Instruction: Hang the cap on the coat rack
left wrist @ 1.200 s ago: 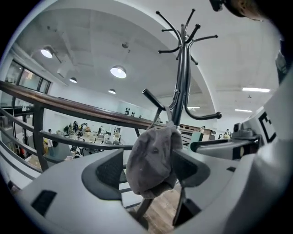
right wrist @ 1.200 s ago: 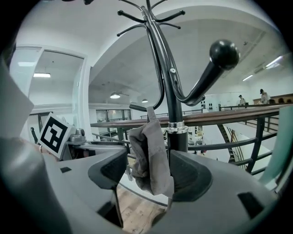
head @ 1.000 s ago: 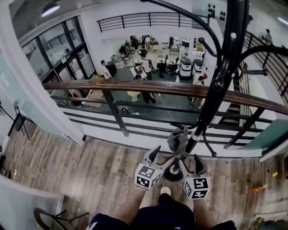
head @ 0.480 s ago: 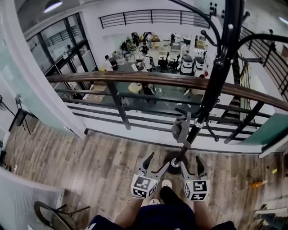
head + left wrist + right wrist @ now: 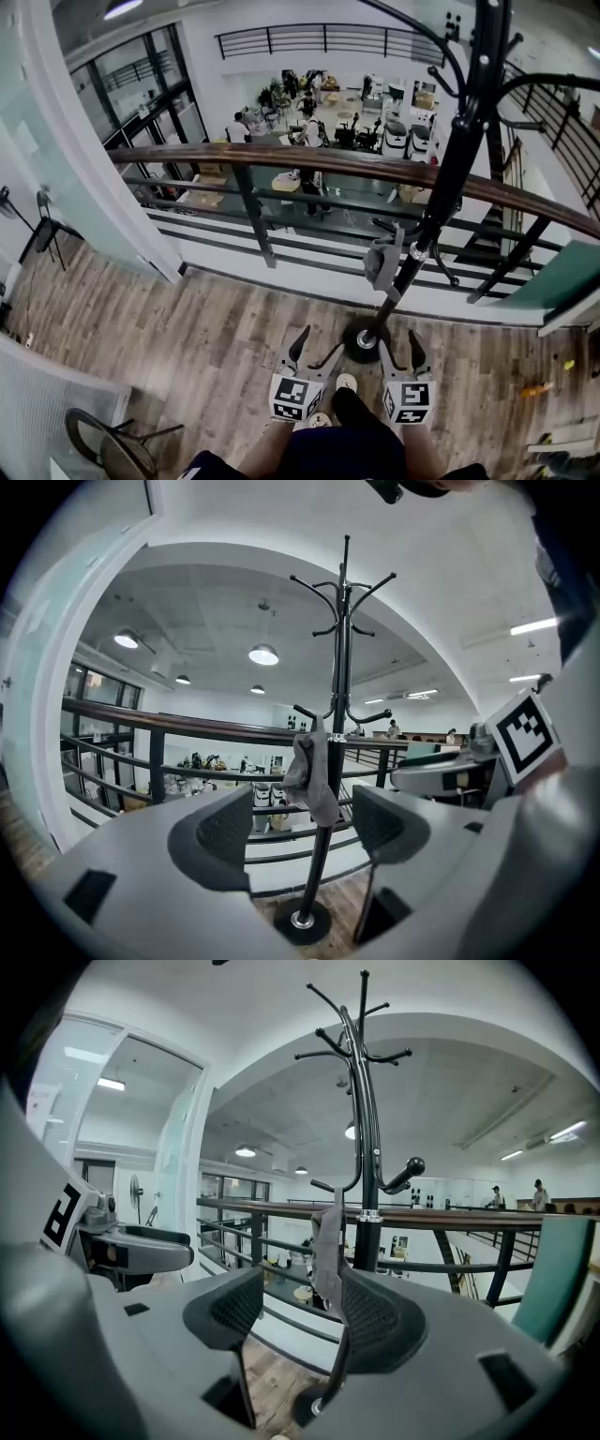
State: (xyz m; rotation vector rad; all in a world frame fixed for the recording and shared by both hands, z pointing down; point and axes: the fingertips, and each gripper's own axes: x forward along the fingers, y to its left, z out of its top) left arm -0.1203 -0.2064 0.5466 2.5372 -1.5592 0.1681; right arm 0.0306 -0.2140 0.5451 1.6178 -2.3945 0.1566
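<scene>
A grey cap (image 5: 384, 262) hangs from a low hook on the black coat rack (image 5: 450, 159), limp against the pole, above the round base (image 5: 361, 342). Both grippers are held low near the person's legs, apart from the cap. My left gripper (image 5: 314, 349) is open with nothing between its jaws; in the left gripper view the cap (image 5: 314, 780) shows well beyond the left gripper (image 5: 300, 827). My right gripper (image 5: 401, 352) is open, its jaws closing slightly with nothing between them; in the right gripper view the cap (image 5: 328, 1255) hangs beyond the right gripper (image 5: 305, 1312).
A wood-topped metal railing (image 5: 281, 164) runs behind the rack, with an atrium and people far below. Wooden plank floor (image 5: 187, 347) lies underfoot. A chair (image 5: 112, 450) stands at the lower left. A glass wall (image 5: 56, 169) borders the left side.
Both grippers have drawn back and down from the cap toward the person. The cap stays hanging on the hook.
</scene>
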